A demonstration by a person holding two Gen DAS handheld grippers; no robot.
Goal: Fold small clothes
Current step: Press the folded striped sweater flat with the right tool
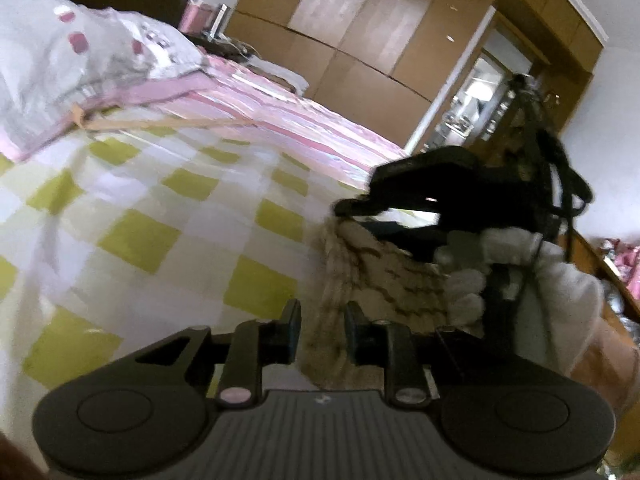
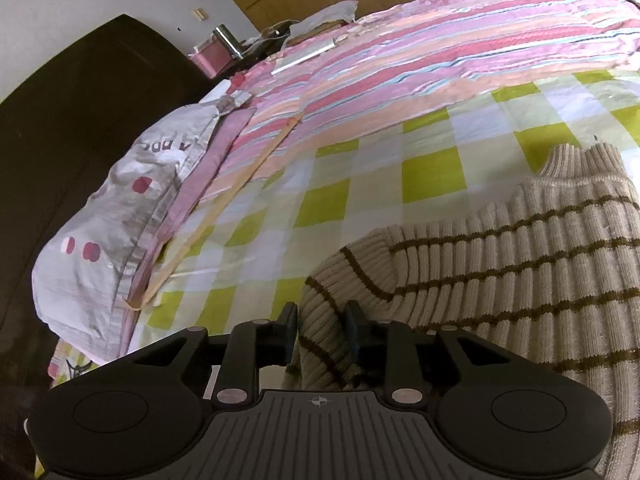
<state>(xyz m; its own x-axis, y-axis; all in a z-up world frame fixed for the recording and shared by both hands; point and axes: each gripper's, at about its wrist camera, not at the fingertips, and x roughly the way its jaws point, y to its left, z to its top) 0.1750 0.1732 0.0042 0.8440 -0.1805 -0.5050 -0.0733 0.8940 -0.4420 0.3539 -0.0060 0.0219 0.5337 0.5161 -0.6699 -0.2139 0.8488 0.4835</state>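
From the left wrist view, the left gripper [image 1: 322, 330] hangs low over the bed with its jaws a narrow gap apart, and the cream ribbed sweater with thin brown stripes [image 1: 372, 276] bunches up right between and beyond them. The picture is blurred, so I cannot tell whether the pads are pressing the knit or only flanking it. Just past the cloth, to the right, the right gripper [image 1: 352, 208] sits with a white-gloved hand [image 1: 472, 276] behind it. To the left of the jaws runs the bare yellow-and-white checked bedsheet [image 1: 140, 208].

Over to the right wrist view: the right gripper [image 2: 322, 332] stands partly open, a fold of the sweater [image 2: 500, 248] lying between the fingers, apparently loose rather than pinched. The body spreads off to the right, collar farthest out. Beyond lies a pink striped blanket [image 2: 400, 52].

One fold looks laid down; I'd say more folding remains.
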